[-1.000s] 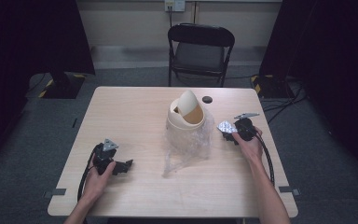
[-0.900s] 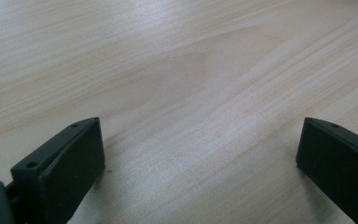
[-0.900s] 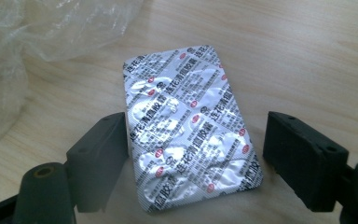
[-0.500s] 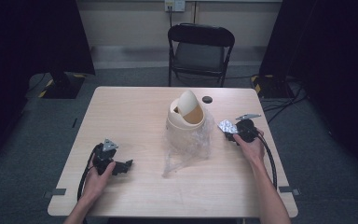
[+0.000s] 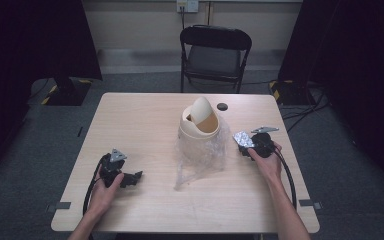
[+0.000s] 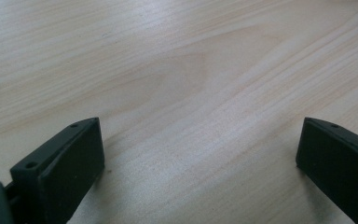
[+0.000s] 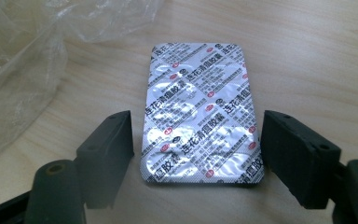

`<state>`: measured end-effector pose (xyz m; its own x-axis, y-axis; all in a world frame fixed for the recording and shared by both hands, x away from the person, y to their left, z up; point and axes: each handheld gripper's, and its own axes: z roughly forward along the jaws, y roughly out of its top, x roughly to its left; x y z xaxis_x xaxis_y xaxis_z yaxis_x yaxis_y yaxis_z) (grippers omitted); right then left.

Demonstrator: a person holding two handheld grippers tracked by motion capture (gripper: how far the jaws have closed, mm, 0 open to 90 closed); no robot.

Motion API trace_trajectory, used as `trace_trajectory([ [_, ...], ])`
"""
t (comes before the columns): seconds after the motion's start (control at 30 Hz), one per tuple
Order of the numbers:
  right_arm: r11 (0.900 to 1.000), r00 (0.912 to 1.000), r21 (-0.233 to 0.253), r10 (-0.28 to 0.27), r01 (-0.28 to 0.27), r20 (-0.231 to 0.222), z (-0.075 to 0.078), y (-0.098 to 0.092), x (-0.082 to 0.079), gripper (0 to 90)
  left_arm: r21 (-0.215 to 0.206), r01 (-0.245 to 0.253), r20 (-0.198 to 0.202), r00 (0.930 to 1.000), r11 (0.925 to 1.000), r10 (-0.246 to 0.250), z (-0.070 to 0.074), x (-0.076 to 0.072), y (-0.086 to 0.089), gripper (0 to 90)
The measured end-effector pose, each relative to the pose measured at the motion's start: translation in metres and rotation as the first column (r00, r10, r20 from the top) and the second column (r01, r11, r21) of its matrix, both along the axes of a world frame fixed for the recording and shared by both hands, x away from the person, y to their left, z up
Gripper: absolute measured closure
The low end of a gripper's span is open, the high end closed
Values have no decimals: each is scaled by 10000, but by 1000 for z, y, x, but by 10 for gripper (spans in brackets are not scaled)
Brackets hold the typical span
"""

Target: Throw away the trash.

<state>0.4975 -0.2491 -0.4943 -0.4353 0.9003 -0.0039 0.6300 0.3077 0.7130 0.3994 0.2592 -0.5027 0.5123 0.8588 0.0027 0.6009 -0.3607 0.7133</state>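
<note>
From above, a beige swing-lid bin (image 5: 200, 121) stands mid-surface on crumpled clear plastic (image 5: 198, 159), right tongs (image 5: 244, 146) beside it. The right gripper view reveals a foil blister pack (image 7: 201, 112) lying flat between its parted jaws, nearly touching both. Left tongs (image 6: 200, 163) gape over bare wood

Black folding chair (image 5: 215, 52) beyond the table (image 5: 140, 125); small black disc (image 5: 222, 106) on it.
</note>
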Motion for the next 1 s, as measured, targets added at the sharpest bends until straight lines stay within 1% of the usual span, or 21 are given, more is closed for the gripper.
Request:
trace_trajectory([
  [0.03, 10000, 10000, -30, 40, -40, 24, 0, -1, 1, 329, -8, 11, -27, 10000, 10000, -11, 0, 0, 0, 2],
  [0.07, 10000, 10000, 19, -24, 23, 52, 1, -1, 1, 341, -12, 19, -23, 10000, 10000, -19, 0, 0, 0, 2],
  [0.1, 10000, 10000, 57, 24, -24, -16, 1, -2, 1, 342, -3, 27, -20, 10000, 10000, -27, 0, 0, 0, 1],
  [0.2, 10000, 10000, -19, 1, -1, 13, 2, -2, 1, 343, -21, 48, -22, 10000, 10000, -48, 0, 1, 0, 0],
  [0.23, 9999, 10000, 131, -3, 3, -11, 2, -3, 1, 343, -20, 46, -22, 10000, 10000, -46, 0, 1, 0, 0],
  [0.33, 9997, 10000, 223, -48, 47, 26, 2, -4, 0, 343, -20, 44, -19, 10000, 10000, -44, 0, 0, 0, 0],
  [0.4, 9991, 9998, 402, -106, 99, 175, 2, -5, -4, 343, -20, 47, -21, 10000, 10000, -47, 0, 0, 0, 0],
  [0.43, 9988, 9998, 470, -123, 115, 161, 3, -4, -5, 343, -22, 44, -20, 10000, 10000, -44, 0, 0, 0, 0],
  [0.5, 9988, 9999, 485, -80, 75, 99, 3, -5, -7, 343, -22, 45, -19, 10000, 10000, -45, 0, 0, 0, 0],
  [0.6, 9985, 9999, 538, -85, 77, 135, 4, -7, -8, 343, -15, 40, -15, 10000, 10000, -40, 0, 0, 0, 0],
  [0.63, 9977, 9996, 660, -150, 135, 220, 8, -8, -9, 343, -14, 40, -14, 10000, 10000, -40, 0, 0, 0, 0],
  [0.67, 9977, 9996, 660, -150, 135, 220, 8, -8, -9, 343, -14, 40, -14, 10000, 10000, -40, 0, 0, 0, 0],
  [0.7, 9969, 9994, 781, -155, 131, 303, 12, -9, -11, 344, -16, 37, -11, 10000, 10000, -37, 0, 0, 0, 0],
  [0.77, 9968, 9993, 797, -139, 111, 352, 14, -9, -12, 344, -18, 38, -12, 10000, 10000, -38, 0, 0, 0, 0],
  [0.83, 9959, 9991, 893, -181, 145, 386, 20, -10, -15, 344, -16, 39, -14, 10000, 10000, -39, 0, 0, 0, 0],
  [0.87, 9959, 9991, 893, -181, 145, 386, 20, -10, -15, 344, -14, 41, -12, 10000, 10000, -41, 0, 0, 0, 0],
  [0.9, 9941, 9989, 1073, -194, 147, 427, 24, -12, -16, 343, -15, 39, -14, 10000, 10000, -40, 0, 0, 0, 0],
  [1.0, 9943, 9985, 1061, -158, 102, 520, 28, -11, -18, 344, -23, 45, -17, 10000, 10000, -45, 0, 0, 0, 0],
])
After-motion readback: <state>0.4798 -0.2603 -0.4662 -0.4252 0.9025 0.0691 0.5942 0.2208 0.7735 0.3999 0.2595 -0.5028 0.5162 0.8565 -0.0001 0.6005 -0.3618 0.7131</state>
